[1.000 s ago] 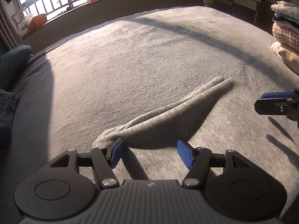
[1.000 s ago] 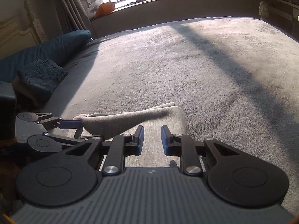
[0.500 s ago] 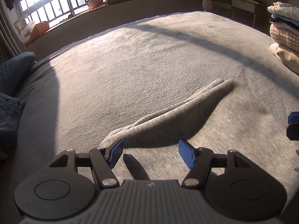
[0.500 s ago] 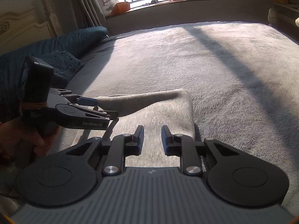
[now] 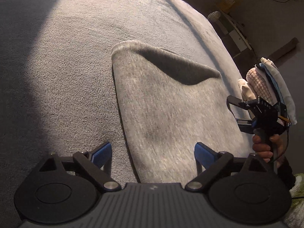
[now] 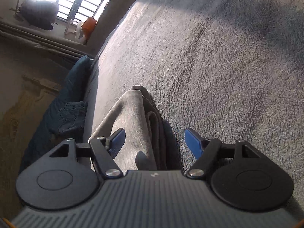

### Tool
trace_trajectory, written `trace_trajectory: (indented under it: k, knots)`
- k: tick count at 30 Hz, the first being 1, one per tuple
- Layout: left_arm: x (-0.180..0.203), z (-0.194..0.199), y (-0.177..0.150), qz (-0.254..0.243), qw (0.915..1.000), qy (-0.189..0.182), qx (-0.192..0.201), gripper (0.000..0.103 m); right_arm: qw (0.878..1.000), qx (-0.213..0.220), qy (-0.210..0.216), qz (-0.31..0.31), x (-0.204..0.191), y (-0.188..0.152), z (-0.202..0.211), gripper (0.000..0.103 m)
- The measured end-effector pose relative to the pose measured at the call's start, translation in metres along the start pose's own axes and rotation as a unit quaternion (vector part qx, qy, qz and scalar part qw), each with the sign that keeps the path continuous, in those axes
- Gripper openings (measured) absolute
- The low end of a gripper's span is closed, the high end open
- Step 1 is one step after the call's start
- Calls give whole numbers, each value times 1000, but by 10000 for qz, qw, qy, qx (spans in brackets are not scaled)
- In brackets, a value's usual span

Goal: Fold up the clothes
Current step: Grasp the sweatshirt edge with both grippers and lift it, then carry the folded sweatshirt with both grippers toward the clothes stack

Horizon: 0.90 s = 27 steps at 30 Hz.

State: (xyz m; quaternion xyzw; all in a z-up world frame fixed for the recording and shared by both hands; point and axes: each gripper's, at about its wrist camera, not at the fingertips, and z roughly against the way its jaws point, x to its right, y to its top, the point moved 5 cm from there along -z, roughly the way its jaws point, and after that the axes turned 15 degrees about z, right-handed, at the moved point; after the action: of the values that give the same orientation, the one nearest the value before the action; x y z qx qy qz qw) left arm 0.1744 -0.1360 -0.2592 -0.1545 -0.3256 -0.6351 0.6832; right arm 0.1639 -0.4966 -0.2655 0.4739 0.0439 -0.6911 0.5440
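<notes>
Garment (image 5: 167, 114) of grey knit lying folded on the grey bedspread (image 5: 57, 66), long and flat, far end curling up and casting a dark shadow across itself. Showing stacked layers along one edge in the right wrist view (image 6: 136, 117) — several folds lying one on another.

Pile of folded clothes (image 5: 266, 87) sitting at the bed's right edge, beyond the garment: cream, pink checked and pale blue pieces stacked together. Folded jeans (image 6: 72, 117) resting by a dark blue pillow (image 6: 76, 76) on the other side, under the barred window (image 6: 76, 1). No containers in sight.

Left gripper (image 5: 153, 153) hanging over the near end of the garment, jaws opening wide, blue pads clear of the cloth on both sides — gripping nothing. Right gripper (image 6: 154, 139) opening too, jaws straddling the layered edge, pads not pressing on it; seen from the left wrist (image 5: 234, 112) at the garment's right border, handle held in a hand (image 5: 266, 148).
</notes>
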Motion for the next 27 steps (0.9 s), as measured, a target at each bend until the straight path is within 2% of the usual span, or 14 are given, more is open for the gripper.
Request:
trace_trajectory:
  k: [3,6,9,11,14,19,21,27]
  knots:
    - [2,-6,1,-26,9998,-165,-109,96,9992,-178,355,-2,-8,-17,-8,70]
    - [2,-10,4,45,9993,-321,-198,97,9954,-537,790,58,-19,-40,-13,69]
    - [4,-18,10,71,9987,-442,-237,97,9936,-635,913,188,-25,-44,-17,69]
    - [8,-24,13,59,9985,-496,-232,97,9930,-628,999,89,-24,-39,-25,62]
    - [19,-29,13,-1,9988,-439,-216,98,9922,-678,1038,124,-24,-30,-39,50]
    - [33,-14,12,-69,9980,-610,-120,85,9931,-596,925,412,-43,-25,-30,38]
    - [41,-6,13,-74,9972,-729,-147,83,9930,-472,944,524,-52,-24,-23,36]
    - [84,4,4,-610,9927,-992,-313,81,9935,-191,855,724,-66,-18,3,35]
